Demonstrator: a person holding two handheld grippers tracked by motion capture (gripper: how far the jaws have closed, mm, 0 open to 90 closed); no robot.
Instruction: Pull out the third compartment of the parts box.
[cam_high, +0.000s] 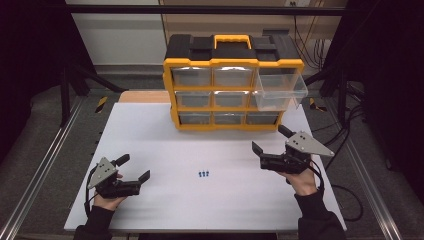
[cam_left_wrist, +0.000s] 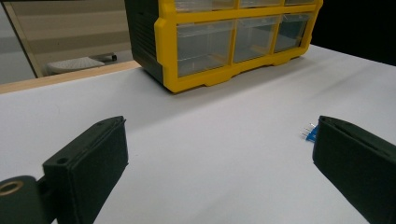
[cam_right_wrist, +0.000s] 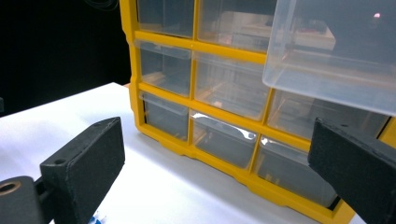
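A yellow and black drawer cabinet stands at the back of the white table. Its top right clear drawer is pulled out, seen close in the right gripper view as the clear drawer above the cabinet. A few small blue parts lie mid-table between my hands. My left gripper rests at the front left, open and empty; its view has the blue parts beside the right jaw. My right gripper is open and empty, just in front of the cabinet's lower right corner.
The cabinet has a yellow carry handle on top. A wooden board edge shows behind the table's left rear. Metal rails run along both sides, and cables trail off at the right.
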